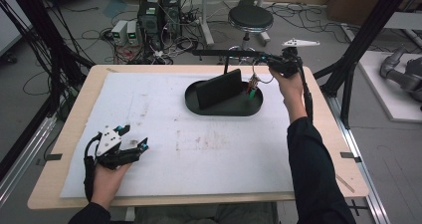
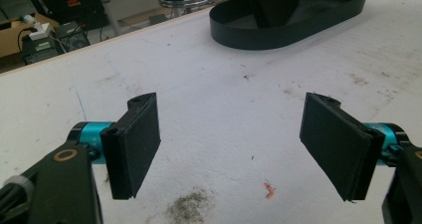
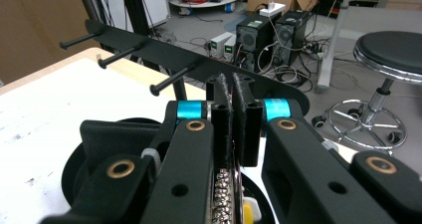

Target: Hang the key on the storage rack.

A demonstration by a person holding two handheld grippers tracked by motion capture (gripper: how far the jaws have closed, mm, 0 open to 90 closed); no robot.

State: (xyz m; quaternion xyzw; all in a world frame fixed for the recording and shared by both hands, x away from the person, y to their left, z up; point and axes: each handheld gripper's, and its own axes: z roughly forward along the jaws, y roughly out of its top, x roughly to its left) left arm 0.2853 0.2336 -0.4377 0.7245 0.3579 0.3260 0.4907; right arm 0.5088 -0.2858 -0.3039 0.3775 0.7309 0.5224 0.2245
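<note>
My right gripper (image 1: 260, 63) is raised at the far right of the table, just beside a black rack (image 1: 229, 52) with three pegs (image 3: 169, 79). Its jaws are shut on a beaded keychain (image 3: 222, 194). The keychain's red and green tags (image 1: 252, 86) dangle over the right end of a black oval tray (image 1: 199, 107). A black panel (image 1: 219, 88) stands tilted in that tray. In the right gripper view the gripper (image 3: 233, 84) points at the rack (image 3: 199, 55). My left gripper (image 1: 134, 137) rests on the white mat at the near left, jaws open and empty (image 2: 231, 144).
The white mat (image 1: 199, 149) covers most of the wooden table. Behind the table stand a black stool (image 1: 250, 19), computer boxes (image 1: 159, 12) and loose cables on the floor. Black frame posts (image 1: 358, 45) rise at the right edge.
</note>
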